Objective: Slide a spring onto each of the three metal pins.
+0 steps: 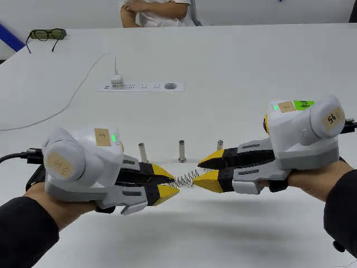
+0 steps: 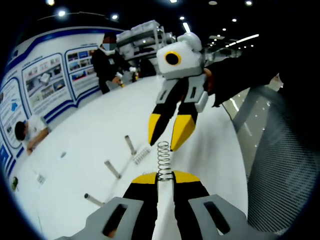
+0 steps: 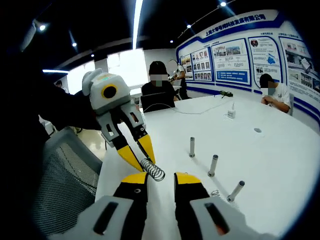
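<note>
The left hand (image 1: 56, 207) and right hand (image 1: 313, 182), both in dark sleeves, hold their tools roughly level, tips facing and almost meeting. The left tool (image 1: 175, 185) is pinched on one end of a spring (image 1: 187, 178). The right tool (image 1: 197, 172) has its jaws parted at the spring's free end.

black sleeves (image 1: 22, 230), grey yellow-tipped grippers (image 1: 174, 185) (image 1: 197, 172)

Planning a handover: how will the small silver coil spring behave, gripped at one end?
Probably light: the silver coil spring juts out straight from the yellow-tipped left gripper clamping one end. Its open coils likely flex easily. Round, it may roll on the white table.
</note>
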`<state>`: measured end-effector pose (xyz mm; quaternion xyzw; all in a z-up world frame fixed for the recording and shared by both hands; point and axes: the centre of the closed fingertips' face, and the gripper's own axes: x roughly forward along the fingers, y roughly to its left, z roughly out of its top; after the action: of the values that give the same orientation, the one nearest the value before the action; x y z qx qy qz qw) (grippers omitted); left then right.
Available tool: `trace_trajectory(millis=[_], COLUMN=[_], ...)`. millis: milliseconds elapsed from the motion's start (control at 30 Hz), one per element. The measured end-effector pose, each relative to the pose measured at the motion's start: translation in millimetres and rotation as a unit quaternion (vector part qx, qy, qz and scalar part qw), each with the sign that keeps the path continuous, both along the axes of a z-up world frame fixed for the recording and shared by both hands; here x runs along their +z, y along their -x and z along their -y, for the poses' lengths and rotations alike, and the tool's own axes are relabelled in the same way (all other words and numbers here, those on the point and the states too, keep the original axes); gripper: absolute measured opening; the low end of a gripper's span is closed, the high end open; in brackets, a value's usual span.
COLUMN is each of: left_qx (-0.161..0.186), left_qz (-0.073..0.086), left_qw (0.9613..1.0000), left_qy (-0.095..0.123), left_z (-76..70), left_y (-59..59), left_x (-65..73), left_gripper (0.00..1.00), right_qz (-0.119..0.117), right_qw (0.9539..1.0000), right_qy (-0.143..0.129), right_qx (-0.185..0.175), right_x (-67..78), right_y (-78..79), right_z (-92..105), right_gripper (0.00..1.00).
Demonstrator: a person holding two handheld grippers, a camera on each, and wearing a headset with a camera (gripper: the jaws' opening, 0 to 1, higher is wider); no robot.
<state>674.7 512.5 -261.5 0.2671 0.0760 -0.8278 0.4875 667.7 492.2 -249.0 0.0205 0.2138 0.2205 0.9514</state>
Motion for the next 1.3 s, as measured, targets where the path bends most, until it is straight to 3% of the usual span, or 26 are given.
trace_trajectory(millis=[367,533,833,1300], left_qx=[-0.01,-0.01,-0.01,-0.01], left_qz=[0.003,0.004,0.002,-0.004], left_qw=[0.9999,0.9999,0.9999,0.9999], left_qy=[0.011,0.008,0.001,-0.003], left_z=[-0.3,-0.6,-1.2,-0.7], left_y=[5.8,7.1,8.3,11.8], left_x=[4.0,1.2,-1.2,-2.3], left_gripper=[0.1,0.1,0.1,0.1], right_qz=[-0.009,-0.012,-0.002,0.007], right_qw=[0.9985,0.9984,0.9989,0.9989], right_qy=[-0.051,-0.053,-0.041,0.014], right_qx=[0.016,0.016,0.024,0.045], right_x=[5.2,5.4,15.3,23.8], right_y=[6.1,6.2,4.2,-0.2], right_z=[-9.2,-8.4,-14.0,-31.0], right_gripper=[0.15,0.14,0.12,0.12])
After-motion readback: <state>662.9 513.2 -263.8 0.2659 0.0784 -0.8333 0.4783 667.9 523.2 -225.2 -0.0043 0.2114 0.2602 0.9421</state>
